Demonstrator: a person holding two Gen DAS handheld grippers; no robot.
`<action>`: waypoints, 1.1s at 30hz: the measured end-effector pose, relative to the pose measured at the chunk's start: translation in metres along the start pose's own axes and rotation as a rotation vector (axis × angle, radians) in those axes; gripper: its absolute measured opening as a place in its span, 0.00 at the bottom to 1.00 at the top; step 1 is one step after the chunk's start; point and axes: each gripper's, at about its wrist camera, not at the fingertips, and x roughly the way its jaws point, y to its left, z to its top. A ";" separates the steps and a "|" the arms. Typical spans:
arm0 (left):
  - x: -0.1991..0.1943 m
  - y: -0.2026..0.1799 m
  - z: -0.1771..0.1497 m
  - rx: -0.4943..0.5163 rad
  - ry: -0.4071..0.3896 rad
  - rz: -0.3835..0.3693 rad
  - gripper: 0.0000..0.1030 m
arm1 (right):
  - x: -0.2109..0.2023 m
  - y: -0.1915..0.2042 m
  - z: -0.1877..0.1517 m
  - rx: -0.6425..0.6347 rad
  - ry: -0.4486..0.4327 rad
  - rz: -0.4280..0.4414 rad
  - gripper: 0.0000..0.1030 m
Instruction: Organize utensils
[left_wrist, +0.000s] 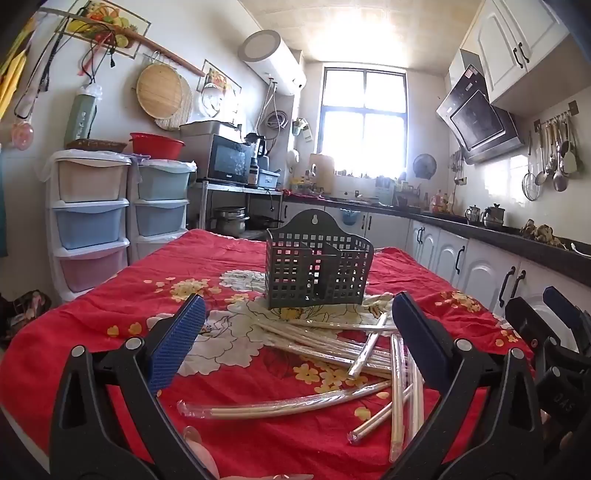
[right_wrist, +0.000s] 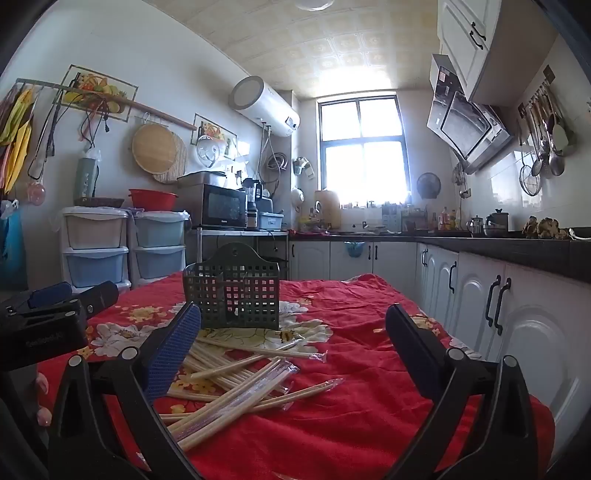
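Note:
A dark grey lattice utensil holder (left_wrist: 317, 271) stands upright on the red floral tablecloth (left_wrist: 110, 295); it also shows in the right wrist view (right_wrist: 232, 299). A loose pile of plastic-wrapped chopsticks (left_wrist: 332, 347) lies in front of it, seen too in the right wrist view (right_wrist: 236, 380). My left gripper (left_wrist: 299, 332) is open and empty, just short of the pile. My right gripper (right_wrist: 295, 343) is open and empty, with the pile by its left finger. The right gripper shows at the left view's right edge (left_wrist: 554, 332), and the left gripper at the right view's left edge (right_wrist: 55, 314).
White cabinets (right_wrist: 480, 295) under a dark counter (right_wrist: 517, 251) run along the right of the table. Stacked plastic drawers (left_wrist: 92, 221) and a microwave (left_wrist: 229, 162) stand at the far left. The tablecloth (right_wrist: 369, 350) is bare on the right side.

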 end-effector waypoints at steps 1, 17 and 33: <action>0.000 0.000 0.000 0.001 0.000 0.000 0.91 | 0.000 0.000 0.000 0.005 -0.006 -0.002 0.94; 0.000 0.000 0.000 -0.003 0.006 0.001 0.91 | 0.002 -0.002 -0.001 0.015 -0.001 -0.005 0.94; 0.001 0.000 0.000 -0.003 0.009 0.000 0.91 | 0.001 -0.004 -0.003 0.018 0.002 -0.007 0.94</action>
